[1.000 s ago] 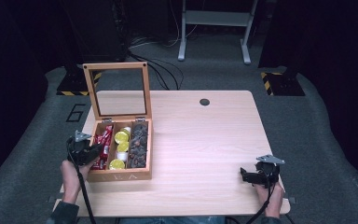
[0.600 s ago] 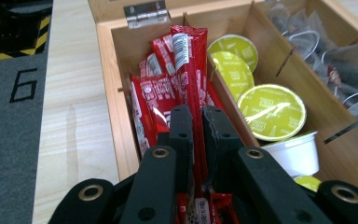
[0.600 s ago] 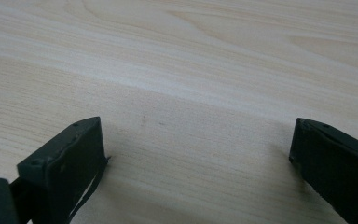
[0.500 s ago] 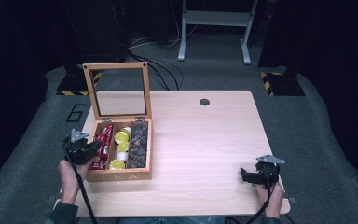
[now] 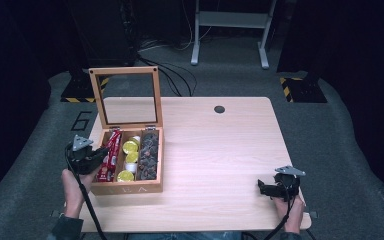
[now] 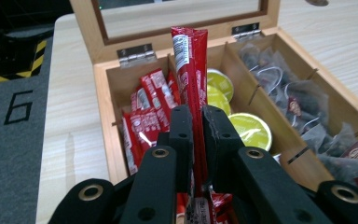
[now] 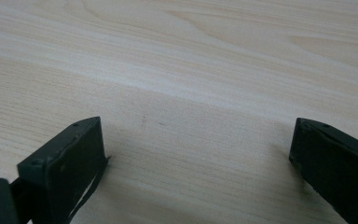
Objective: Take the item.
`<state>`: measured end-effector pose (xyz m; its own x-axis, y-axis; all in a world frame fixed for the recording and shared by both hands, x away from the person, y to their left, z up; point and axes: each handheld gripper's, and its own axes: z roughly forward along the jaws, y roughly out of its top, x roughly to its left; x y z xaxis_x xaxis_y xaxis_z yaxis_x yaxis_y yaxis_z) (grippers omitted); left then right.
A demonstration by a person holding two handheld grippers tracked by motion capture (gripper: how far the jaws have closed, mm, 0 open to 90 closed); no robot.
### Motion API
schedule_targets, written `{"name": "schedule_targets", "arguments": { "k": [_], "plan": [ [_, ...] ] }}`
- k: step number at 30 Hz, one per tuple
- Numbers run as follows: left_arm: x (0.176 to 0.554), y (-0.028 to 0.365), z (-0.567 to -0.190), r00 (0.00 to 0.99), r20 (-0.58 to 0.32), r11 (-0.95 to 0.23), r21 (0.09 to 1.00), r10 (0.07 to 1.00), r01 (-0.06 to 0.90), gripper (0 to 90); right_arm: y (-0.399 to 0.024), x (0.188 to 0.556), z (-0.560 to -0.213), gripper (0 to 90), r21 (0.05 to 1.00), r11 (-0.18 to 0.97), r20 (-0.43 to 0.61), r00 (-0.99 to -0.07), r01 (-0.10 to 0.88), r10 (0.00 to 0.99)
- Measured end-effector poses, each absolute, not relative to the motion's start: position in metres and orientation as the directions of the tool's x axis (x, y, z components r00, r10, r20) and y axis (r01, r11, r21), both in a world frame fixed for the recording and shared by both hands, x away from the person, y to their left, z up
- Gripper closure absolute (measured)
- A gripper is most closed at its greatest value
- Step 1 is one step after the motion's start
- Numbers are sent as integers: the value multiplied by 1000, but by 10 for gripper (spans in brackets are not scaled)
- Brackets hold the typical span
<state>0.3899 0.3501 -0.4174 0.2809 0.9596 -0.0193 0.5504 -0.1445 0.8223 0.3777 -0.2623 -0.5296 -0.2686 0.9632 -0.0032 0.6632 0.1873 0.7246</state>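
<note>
Over the box: your left gripper (image 6: pixel 196 135) pinches one red stick sachet (image 6: pixel 189 70) just above the left compartment of the wooden tea box (image 5: pixel 126 188), the sachet's free end pointing toward the upright glass lid (image 5: pixel 126 97).
Left jaws: clenched on the sachet, gripping it well down its length, with most of it standing clear beyond the pads.
Right jaws: your right gripper (image 7: pixel 196 154) rests on the bare table (image 5: pixel 220 150), well to the right of the box, released and wide with nothing between the pads.
Weight: judge it very light; little squeeze is needed.
Stiffness: a thin filled tube, likely soft enough to bend or kink where it is pinched; the long free end may droop or swing.
Surface: glossy foil, so it may slide between the pads if you loosen.
Best hold: nearer the middle, flat faces against the pads.
Neighbours: more red sachets (image 6: pixel 144 121) lie beneath in the same compartment; yellow-green pods (image 6: pixel 251 130) fill the middle one and tea bags (image 6: pixel 303 112) the right one.
</note>
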Motion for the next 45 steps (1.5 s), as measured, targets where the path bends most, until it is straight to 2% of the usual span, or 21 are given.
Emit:
{"name": "schedule_targets", "arguments": {
  "k": [45],
  "plan": [
    [406, 261, -384, 492, 40, -286, 852, 870, 438, 823, -262, 378, -530, 26, 725, 185, -2, -267, 663, 964]
  ]
}}
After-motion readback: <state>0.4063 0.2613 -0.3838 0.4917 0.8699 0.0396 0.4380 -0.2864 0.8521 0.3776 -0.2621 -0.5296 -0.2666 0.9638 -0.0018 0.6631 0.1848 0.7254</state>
